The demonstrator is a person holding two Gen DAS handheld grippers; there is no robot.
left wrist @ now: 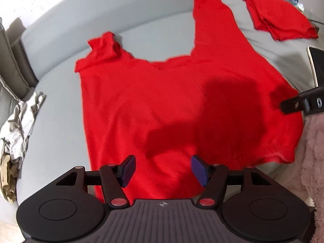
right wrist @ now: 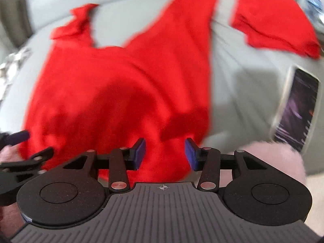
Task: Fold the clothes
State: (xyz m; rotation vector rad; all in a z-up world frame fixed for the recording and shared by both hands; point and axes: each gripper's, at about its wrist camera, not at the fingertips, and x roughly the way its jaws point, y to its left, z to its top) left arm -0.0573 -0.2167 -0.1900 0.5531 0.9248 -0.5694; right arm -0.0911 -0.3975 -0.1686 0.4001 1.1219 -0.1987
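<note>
Left wrist view: the red shirt [left wrist: 162,101] lies spread on the grey bed [left wrist: 60,101]; the left gripper [left wrist: 163,171] hangs over its near hem, jaws released. Pinch the hem's corner cleanly.

Right wrist view: the right gripper [right wrist: 165,155] is likewise released, holding nothing; grip both layers.

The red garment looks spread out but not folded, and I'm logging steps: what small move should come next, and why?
Probably lower both open grippers, left and right, onto the near hem of the red garment and pinch it. It lies flat, nothing sits between either pair of pads, and a folded red piece already lies aside.
</note>
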